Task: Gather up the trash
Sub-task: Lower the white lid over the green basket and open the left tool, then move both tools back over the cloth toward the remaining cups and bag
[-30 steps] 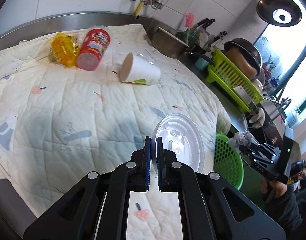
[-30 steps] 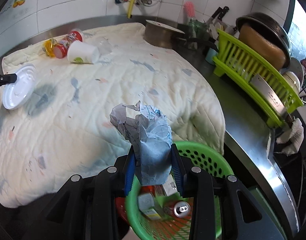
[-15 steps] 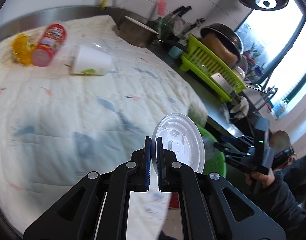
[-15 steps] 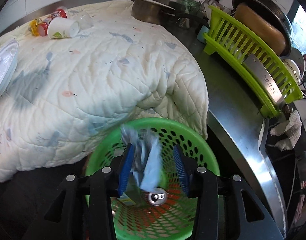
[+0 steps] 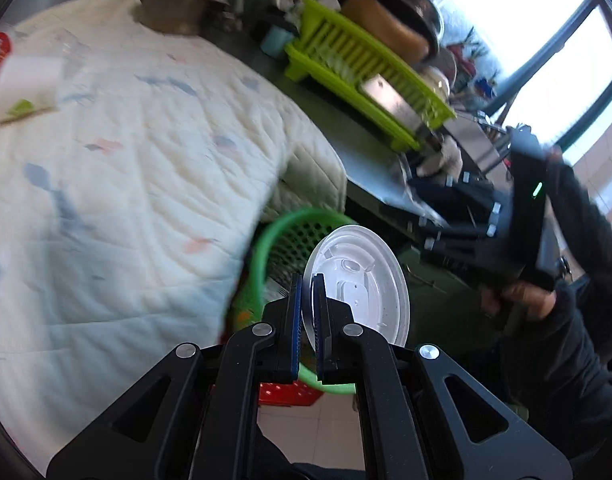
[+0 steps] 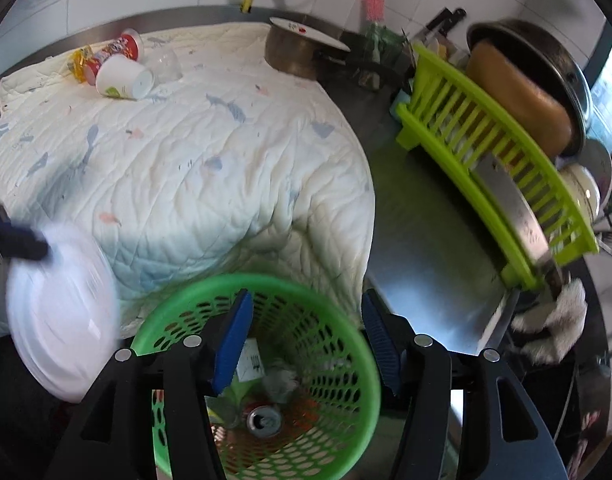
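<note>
Two grippers near green basket (image 6: 348, 322) at lower centre: left gripper (image 5: 307, 292) clamped on rim of white plastic lid (image 5: 358, 280), held upright just above basket rim; right gripper (image 6: 303, 330) over basket mouth, jaws opening, nothing between; crumpled paper (image 6: 279, 382) and can (image 6: 263, 420) lying inside

One green basket (image 6: 209, 292), one white lid (image 5: 362, 280), one drink can (image 6: 263, 420), two cups (image 6: 123, 78), one green dish rack (image 6: 486, 148).
</note>
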Demonstrator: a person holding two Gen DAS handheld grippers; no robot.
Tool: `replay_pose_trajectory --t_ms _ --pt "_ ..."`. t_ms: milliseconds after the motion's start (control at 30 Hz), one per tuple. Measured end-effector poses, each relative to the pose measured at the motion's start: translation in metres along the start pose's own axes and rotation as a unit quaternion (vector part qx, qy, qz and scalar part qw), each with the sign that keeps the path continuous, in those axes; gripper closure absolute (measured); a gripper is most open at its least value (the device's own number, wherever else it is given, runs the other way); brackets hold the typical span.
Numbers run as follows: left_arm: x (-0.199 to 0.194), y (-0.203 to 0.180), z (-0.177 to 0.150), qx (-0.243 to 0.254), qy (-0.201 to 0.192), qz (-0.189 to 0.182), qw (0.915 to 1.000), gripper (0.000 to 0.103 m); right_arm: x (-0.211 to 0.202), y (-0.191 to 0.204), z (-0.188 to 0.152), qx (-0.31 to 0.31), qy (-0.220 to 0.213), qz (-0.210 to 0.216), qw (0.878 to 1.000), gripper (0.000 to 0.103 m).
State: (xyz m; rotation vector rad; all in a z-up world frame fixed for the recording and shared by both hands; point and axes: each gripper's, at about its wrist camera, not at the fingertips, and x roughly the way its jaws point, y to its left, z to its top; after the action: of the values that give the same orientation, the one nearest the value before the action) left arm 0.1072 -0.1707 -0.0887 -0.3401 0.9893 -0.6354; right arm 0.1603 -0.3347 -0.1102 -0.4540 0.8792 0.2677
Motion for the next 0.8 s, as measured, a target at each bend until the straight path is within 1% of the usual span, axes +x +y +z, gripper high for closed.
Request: replay_pose_trajectory --t_ms 100,167,300,433,467,500,533,633,733,767,800 --pt "0.025 -0.007 -0.002 0.006 0.02 0.004 0.9998 0.099 0.002 -0.004 0.018 -0.033 -0.015 0.005 0.999 0.045" --pt "0.042 -0.009 0.001 0.003 0.031 0.0 0.9995 0.099 0.005 -0.007 0.029 -0.052 -0.023 0.011 0.998 0.045" --pt "0.061 -0.011 0.012 0.003 0.037 0.005 0.9993 0.097 0.014 -0.014 0.055 -0.086 -0.039 0.031 0.995 0.045" --pt "0.07 -0.006 0.023 -0.015 0.041 0.01 0.999 0.095 0.029 -0.02 0.086 -0.107 -0.041 0.059 0.992 0.044" --pt "0.069 -0.004 0.024 -0.02 0.041 0.009 0.9989 0.09 0.031 -0.02 0.092 -0.111 -0.042 0.064 0.991 0.044" --pt "0.069 -0.003 0.025 -0.028 0.039 0.009 0.9988 0.08 0.034 -0.019 0.099 -0.115 -0.04 0.071 0.99 0.044" --pt "0.068 -0.001 0.026 -0.04 0.037 0.015 0.9984 0.076 0.037 -0.018 0.108 -0.122 -0.037 0.079 0.989 0.044" --pt "0.064 0.001 0.028 -0.065 0.038 0.016 0.9971 0.071 0.043 -0.008 0.132 -0.152 -0.033 0.092 0.984 0.044" --pt "0.052 0.0 0.03 -0.08 0.026 0.034 0.9959 0.062 0.041 0.002 0.155 -0.166 -0.039 0.115 0.979 0.044" --pt "0.047 0.0 0.031 -0.087 0.022 0.041 0.9951 0.058 0.039 0.006 0.161 -0.171 -0.043 0.121 0.977 0.044" --pt "0.042 0.0 0.033 -0.093 0.017 0.049 0.9944 0.057 0.037 0.011 0.17 -0.177 -0.047 0.13 0.974 0.044"
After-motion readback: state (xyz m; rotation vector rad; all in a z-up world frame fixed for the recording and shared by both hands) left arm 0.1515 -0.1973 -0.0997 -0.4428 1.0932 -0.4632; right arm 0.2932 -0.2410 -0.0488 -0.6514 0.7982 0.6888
